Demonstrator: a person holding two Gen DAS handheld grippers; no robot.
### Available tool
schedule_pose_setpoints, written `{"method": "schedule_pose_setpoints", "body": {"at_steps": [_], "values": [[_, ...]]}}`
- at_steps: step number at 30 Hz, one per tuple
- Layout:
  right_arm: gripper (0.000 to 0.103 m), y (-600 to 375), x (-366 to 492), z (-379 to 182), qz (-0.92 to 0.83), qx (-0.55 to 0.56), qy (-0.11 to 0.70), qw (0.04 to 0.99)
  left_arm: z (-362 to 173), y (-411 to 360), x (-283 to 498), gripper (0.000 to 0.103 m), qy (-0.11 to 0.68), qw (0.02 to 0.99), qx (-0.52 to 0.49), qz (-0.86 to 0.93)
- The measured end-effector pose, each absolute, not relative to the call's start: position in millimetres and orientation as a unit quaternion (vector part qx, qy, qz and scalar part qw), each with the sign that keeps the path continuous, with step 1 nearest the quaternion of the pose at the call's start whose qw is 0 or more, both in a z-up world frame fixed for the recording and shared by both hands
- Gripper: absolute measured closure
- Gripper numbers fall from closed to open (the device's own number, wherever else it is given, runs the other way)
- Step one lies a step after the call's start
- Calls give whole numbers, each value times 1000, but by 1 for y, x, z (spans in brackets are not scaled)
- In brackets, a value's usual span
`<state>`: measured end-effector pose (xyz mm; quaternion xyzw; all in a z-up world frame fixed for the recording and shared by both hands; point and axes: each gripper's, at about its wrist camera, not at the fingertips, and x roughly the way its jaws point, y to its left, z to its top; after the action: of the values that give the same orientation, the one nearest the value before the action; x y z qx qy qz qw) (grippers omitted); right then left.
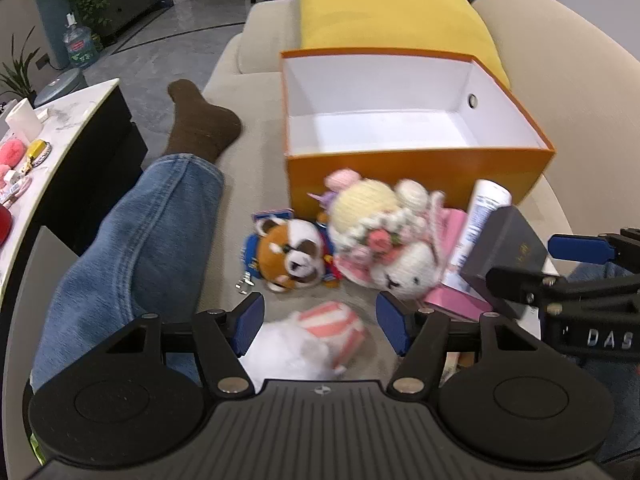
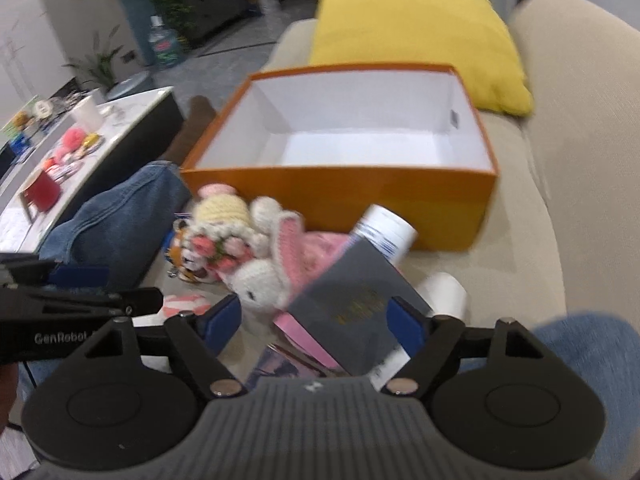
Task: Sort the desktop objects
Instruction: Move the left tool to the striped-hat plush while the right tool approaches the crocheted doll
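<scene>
Both grippers hover over a heap of things on the sofa, just in front of the empty orange box. The left gripper has its jaws wide open around a pink-striped white plush, not yet pressing it. The right gripper is also open, straddling a dark grey box that leans on the pile; blur makes contact hard to judge. Lower each squarely, close on the middle, lift clear of the crochet bunny before carrying.
</scene>
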<state>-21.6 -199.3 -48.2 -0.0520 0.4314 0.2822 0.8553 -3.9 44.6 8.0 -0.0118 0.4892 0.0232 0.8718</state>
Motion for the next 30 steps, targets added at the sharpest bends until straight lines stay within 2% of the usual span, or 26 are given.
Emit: {"method": "schedule_pose_setpoints", "body": {"at_steps": [4,8,16,25,27,28,30], "values": [[30,-174,-20,-50,325,-88,418,844,7,57,1,30,493,870,10,19],[31,-152,-12,-57,356,-113,421,827,-1,66,6,30,502,865,15,-2],[31,-120,6,-77,377,-163,428,805,-27,93,29,30,531,845,-57,18],[31,-98,26,-106,385,-176,452,785,-34,102,30,31,553,831,-57,4],[34,-95,28,-112,384,-178,454,784,-33,99,27,31,556,830,-38,-8],[38,-95,28,-114,383,-176,457,783,-32,97,25,31,558,829,-29,-12],[54,-96,27,-115,379,-176,460,783,-31,93,20,31,561,827,-11,-23]]}}
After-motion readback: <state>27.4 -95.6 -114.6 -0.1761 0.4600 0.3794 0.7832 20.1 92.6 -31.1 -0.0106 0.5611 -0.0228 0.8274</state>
